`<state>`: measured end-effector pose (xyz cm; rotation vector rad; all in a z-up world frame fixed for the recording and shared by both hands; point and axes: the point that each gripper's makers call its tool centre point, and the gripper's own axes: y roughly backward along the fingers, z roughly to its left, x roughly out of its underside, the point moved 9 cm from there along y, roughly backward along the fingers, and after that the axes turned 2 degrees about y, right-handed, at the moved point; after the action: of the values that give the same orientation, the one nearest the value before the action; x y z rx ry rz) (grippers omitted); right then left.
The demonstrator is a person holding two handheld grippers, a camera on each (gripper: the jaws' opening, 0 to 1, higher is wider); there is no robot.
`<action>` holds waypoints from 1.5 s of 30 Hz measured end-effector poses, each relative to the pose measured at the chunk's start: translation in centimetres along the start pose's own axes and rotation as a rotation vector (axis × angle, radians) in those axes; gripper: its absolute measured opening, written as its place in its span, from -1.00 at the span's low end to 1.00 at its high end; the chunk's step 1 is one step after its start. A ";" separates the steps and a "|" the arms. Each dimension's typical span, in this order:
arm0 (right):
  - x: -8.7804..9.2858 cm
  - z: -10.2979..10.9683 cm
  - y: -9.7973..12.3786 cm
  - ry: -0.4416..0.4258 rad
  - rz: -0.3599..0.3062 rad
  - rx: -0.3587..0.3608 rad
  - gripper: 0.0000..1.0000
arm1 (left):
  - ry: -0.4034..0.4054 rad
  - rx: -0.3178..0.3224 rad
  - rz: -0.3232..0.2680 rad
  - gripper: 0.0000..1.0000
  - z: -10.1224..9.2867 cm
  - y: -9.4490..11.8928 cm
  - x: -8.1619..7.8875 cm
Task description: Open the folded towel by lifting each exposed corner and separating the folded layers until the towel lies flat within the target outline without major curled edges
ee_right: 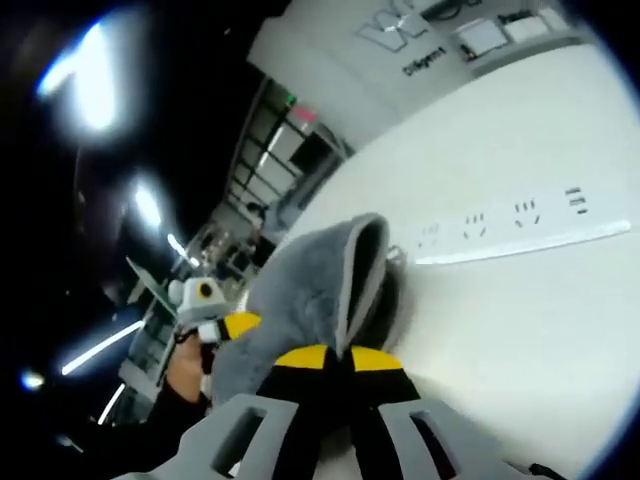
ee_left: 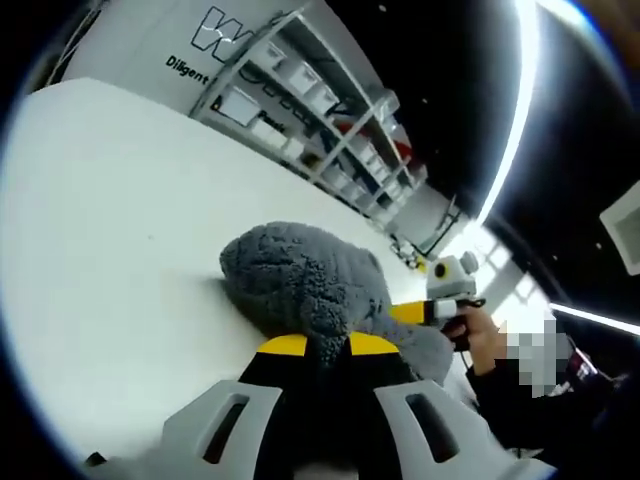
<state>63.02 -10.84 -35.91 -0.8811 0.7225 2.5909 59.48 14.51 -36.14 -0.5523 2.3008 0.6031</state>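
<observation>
In the left gripper view, a big white table runs back to a white wall with dark letters on it. A tall shelf rack beside the wall holds rows of small white bins; what is in them is too small to tell. The room past it is dark, with long bright lights. The gray fuzzy towel is bunched up in a lump just above the table. The left gripper has its yellow-tipped jaws pressed together on the towel's near edge. The right gripper comes in from the right, held by a hand, and seems to pinch the far edge. In the right gripper view, the white table has a white power strip lying on it. The towel hangs folded, with a pale edge on top. The right gripper pinches it. The left gripper touches the towel's other side.
</observation>
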 end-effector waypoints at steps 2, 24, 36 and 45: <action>0.8 0.8 0.4 0.020 0.011 0.008 -0.99 | -0.018 -0.003 0.020 -0.82 -0.6 0.2 0.6; 4.4 3.0 2.2 0.086 0.033 0.049 -0.98 | -0.073 0.042 0.023 -0.79 0.5 2.3 0.9; 5.4 3.6 2.7 0.089 0.017 0.054 -0.98 | -0.065 0.034 -0.016 -0.80 -0.9 2.8 2.3; 6.0 4.0 3.0 0.106 0.021 0.057 -0.97 | -0.076 0.036 0.001 -0.80 -2.8 3.5 4.3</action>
<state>55.18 -10.39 -35.92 -1.0050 0.8341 2.5440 53.27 14.83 -36.44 -0.5026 2.2368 0.5725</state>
